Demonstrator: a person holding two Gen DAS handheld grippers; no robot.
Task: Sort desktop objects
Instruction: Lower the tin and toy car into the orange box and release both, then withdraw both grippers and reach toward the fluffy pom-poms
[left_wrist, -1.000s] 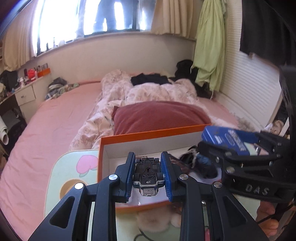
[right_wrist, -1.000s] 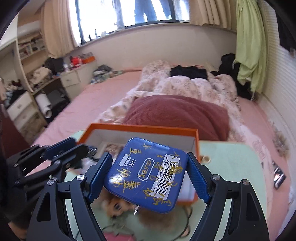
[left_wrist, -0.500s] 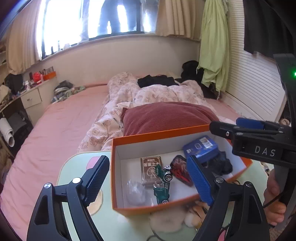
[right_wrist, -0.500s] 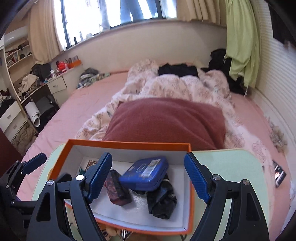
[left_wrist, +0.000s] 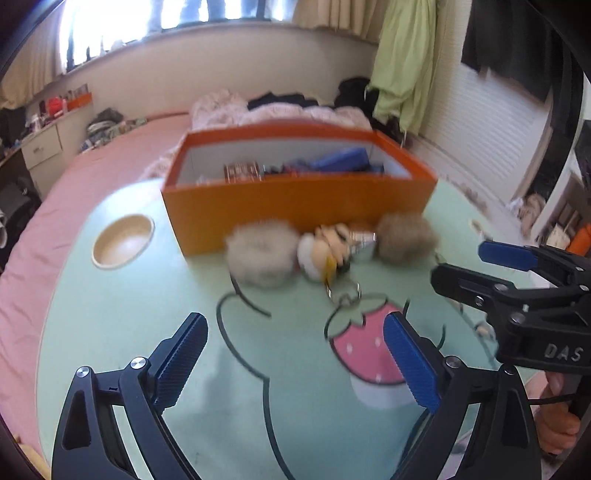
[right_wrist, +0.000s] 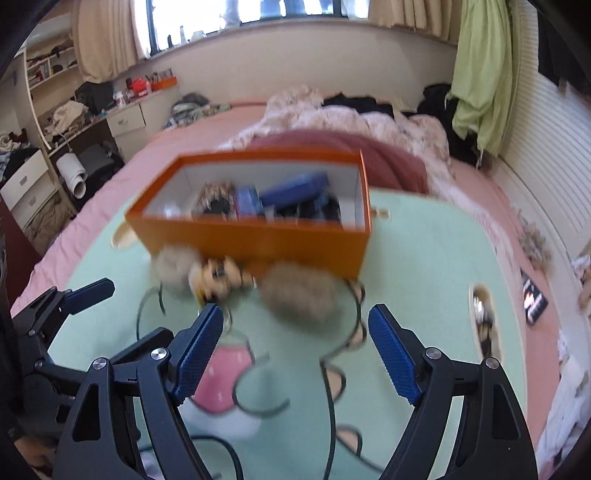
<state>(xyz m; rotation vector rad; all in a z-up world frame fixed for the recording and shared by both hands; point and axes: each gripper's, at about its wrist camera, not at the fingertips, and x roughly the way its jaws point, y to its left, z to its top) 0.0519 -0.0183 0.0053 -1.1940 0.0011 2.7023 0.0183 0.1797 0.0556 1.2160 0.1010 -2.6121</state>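
The fluffy keychain (left_wrist: 325, 249), a small doll between 2 fur balls, lies at the centre of the left view on the green table (left_wrist: 110, 332), touching the front wall of the orange box (left_wrist: 295, 206), which already holds several things. The left gripper (left_wrist: 295, 358) hangs low in the frame with its jaws opening and nothing between them. The right gripper (right_wrist: 295, 350) is spread and empty. A sound pickup likely means closing on 1 fur ball, clear of the box wall.
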